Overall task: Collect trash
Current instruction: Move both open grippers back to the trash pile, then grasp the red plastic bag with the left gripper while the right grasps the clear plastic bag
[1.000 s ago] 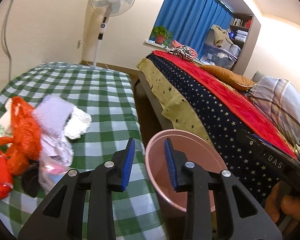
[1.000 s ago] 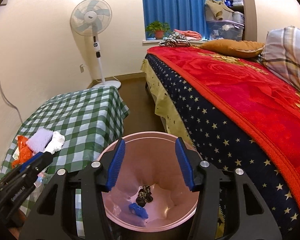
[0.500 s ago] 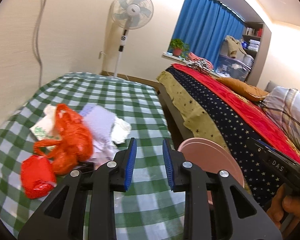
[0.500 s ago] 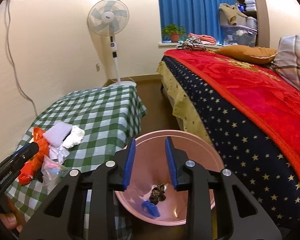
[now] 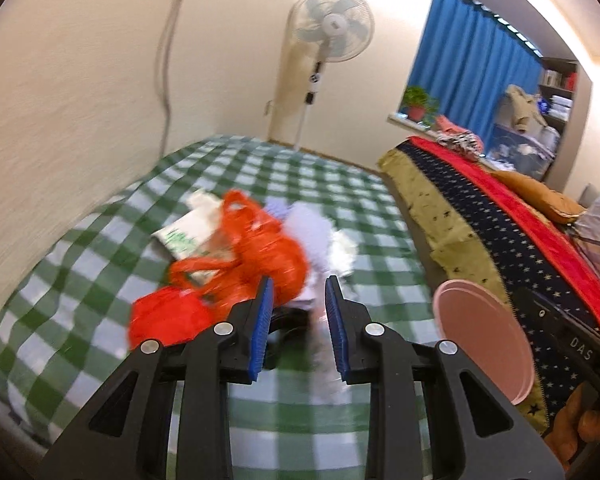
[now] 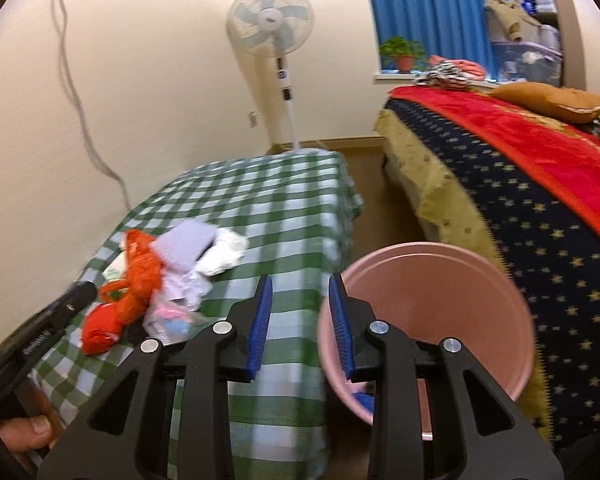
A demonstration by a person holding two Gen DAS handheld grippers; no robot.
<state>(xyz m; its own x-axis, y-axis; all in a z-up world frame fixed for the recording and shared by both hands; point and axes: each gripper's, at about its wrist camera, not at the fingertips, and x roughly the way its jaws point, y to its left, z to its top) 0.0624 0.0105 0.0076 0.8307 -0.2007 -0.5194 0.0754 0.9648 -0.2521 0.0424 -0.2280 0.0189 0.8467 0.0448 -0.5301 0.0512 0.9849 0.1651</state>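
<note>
Crumpled orange bag point(image 5: 256, 256), white tissues point(image 6: 224, 252) — heaped, blurred; both jaws narrowly parted, empty.

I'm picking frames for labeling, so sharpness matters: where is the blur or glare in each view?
Left wrist view: the trash pile and checked tablecloth are motion-smeared, the left gripper stays crisp, and glare washes the wall top right. Right wrist view: milder smear on the pink bin rim; the right gripper is sharp.

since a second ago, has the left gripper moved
Yes. The left gripper has swung left, away from the pink bin and toward the trash pile on the checked tablecloth.
</note>
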